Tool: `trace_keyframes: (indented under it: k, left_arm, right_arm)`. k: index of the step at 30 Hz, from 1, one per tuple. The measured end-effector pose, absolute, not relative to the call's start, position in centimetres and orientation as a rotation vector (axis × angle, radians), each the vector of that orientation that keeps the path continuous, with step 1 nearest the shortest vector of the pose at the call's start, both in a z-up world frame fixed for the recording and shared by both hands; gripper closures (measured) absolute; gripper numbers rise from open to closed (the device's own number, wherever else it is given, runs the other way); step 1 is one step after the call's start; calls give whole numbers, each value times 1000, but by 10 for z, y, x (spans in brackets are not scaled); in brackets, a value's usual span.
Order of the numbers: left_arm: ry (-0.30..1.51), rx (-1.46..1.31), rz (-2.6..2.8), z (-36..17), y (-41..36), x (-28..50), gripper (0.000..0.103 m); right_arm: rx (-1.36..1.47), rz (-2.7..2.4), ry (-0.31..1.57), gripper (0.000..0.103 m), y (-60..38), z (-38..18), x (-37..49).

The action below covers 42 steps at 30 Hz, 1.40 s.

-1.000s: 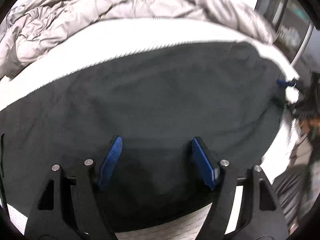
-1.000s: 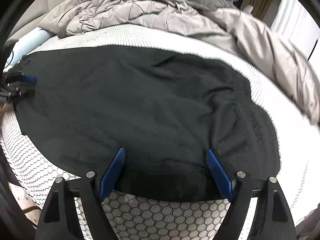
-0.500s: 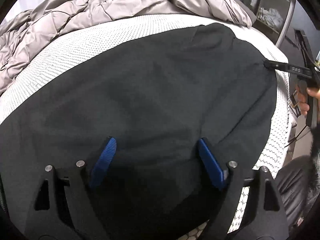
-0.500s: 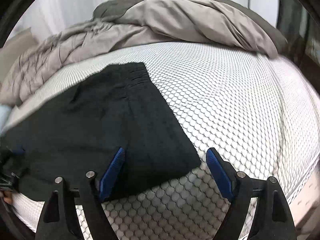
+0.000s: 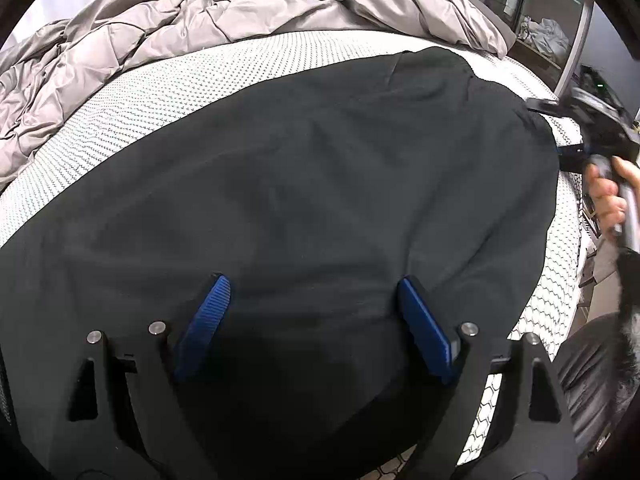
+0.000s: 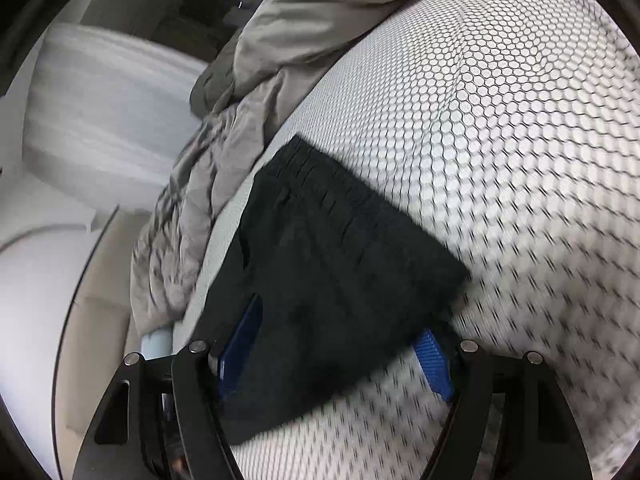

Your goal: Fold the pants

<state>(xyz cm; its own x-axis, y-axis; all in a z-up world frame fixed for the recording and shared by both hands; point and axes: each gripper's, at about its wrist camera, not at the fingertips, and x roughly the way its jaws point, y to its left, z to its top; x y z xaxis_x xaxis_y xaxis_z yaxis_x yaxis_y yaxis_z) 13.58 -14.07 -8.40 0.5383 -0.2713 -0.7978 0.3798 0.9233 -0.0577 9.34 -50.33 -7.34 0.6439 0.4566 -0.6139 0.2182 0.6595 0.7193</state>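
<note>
At the bottom of the left wrist view, the left gripper (image 5: 312, 304) has its blue fingers spread wide over the black pants (image 5: 320, 184), which fill the middle of the frame on the white mattress (image 5: 140, 96). At the bottom of the right wrist view, the right gripper (image 6: 340, 344) is also spread wide at the pants' stretchy waistband end. Farther up lies a gray blanket (image 5: 240, 20).
</note>
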Motion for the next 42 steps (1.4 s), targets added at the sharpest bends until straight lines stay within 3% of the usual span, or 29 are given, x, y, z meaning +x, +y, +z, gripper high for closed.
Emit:
trace_keyframes:
  k: [2, 4, 7, 15, 21, 23, 24, 26, 30, 35, 39, 42]
  left_arm:
    - [921, 113, -387, -83, -139, 135, 18]
    - [917, 81, -382, -80, -134, 134, 18]
    - [910, 12, -367, -70, -117, 132, 19]
    - [821, -140, -189, -39, -13, 116, 19]
    - [767, -236, -21, -29, 81, 95, 19]
    - [759, -260, 57, -29, 114, 88, 19]
    - [756, -274, 83, -30, 127, 85, 19]
    - [754, -333, 122, -30, 153, 79, 19]
    - [762, -390, 50, -31, 162, 77, 19]
    - [877, -327, -190, -49, 99, 94, 19]
    - [950, -102, -205, -67, 57, 99, 27]
    - [915, -125, -220, -60, 58, 94, 28]
  right_arm:
    - [867, 58, 867, 50, -503, -78, 106]
    - [847, 29, 819, 75, -497, -71, 113]
    - [780, 35, 764, 86, -478, -48, 119]
    - [496, 416, 705, 87, -345, 22, 135]
    - [327, 776, 782, 85, -186, 29, 133]
    - [214, 910, 878, 65, -130, 17, 131]
    - [148, 977, 935, 50, -110, 8, 122]
    - [21, 1045, 1004, 46, -87, -7, 110]
    - [-9, 997, 961, 46, -126, -4, 90]
    - [-101, 680, 998, 46, -196, -24, 90]
    - [-160, 615, 1047, 46, -225, -46, 86]
    - [-93, 613, 1025, 46, -243, -38, 87]
